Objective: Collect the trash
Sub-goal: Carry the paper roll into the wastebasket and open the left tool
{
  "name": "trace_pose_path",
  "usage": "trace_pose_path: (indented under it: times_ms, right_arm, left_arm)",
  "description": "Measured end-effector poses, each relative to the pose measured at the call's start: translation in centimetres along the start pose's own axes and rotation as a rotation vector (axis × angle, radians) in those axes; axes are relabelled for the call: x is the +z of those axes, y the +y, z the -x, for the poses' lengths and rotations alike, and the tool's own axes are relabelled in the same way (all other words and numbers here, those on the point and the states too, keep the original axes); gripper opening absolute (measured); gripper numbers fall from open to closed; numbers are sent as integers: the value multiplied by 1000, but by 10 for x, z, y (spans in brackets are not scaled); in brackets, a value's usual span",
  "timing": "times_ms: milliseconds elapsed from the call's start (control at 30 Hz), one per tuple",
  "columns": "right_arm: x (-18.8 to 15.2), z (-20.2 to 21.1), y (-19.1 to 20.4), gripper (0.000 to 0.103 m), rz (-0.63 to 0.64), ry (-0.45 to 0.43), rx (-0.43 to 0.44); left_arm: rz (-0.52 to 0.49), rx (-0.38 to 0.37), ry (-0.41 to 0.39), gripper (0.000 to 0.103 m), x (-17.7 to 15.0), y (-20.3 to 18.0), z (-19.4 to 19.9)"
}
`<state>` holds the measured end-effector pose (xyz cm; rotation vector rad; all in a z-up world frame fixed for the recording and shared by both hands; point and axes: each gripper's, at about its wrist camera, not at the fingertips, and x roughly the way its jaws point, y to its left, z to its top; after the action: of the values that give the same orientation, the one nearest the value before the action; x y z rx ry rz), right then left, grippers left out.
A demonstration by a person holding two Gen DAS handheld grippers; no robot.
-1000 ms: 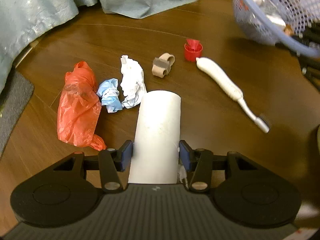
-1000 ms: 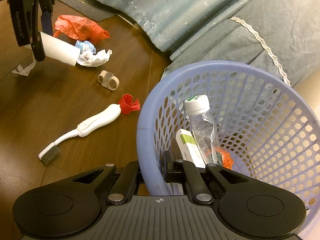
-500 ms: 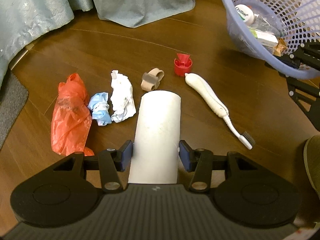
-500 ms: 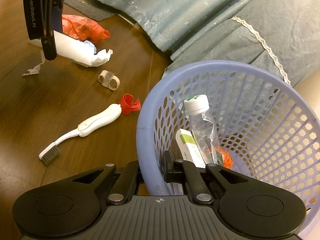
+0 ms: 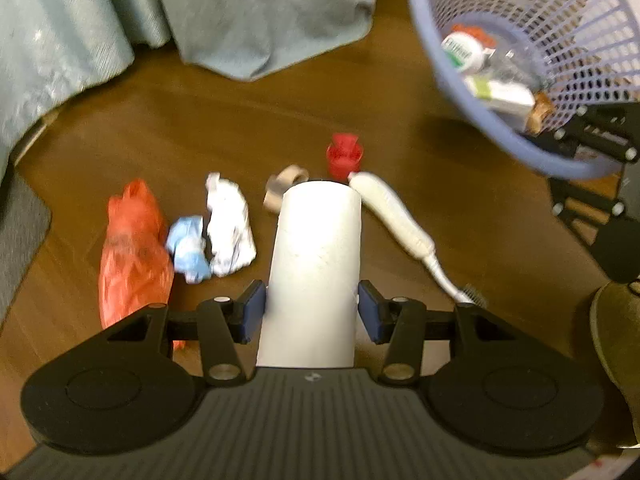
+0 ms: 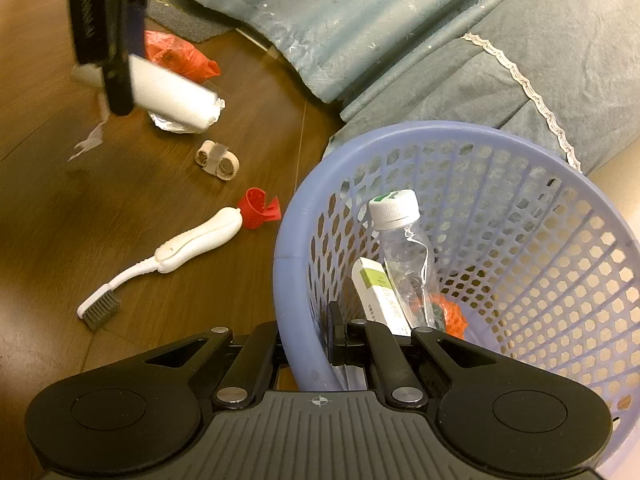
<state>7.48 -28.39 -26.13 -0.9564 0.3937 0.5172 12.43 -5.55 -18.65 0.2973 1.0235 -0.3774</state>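
Trash in hand: a white cardboard tube (image 5: 316, 264), pinched between the left tongs (image 5: 312, 312), above the wooden floor (image 5: 460, 208). Right tongs (image 6: 308, 344) clamp the perforated lavender plastic basket's (image 6: 420, 140) rim (bottle inside).

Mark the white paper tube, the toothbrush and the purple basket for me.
white paper tube (image 5: 316, 264), left wrist view, middle of its side.
toothbrush (image 6: 200, 242), right wrist view, thick white handle.
purple basket (image 6: 286, 258), right wrist view, near rim.
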Motion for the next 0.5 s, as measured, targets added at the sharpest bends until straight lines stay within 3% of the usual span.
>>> trace_pose_path:
  times_ms: [233, 500]
  right_arm:
    - [0, -1, 0, 1, 2, 1, 2]
    - [-3, 1, 1, 1, -5, -1, 1]
  left_arm:
    - [-75, -47, -90, 45, 46, -13, 37]
    - [-227, -150, -175, 45, 110, -62, 71]
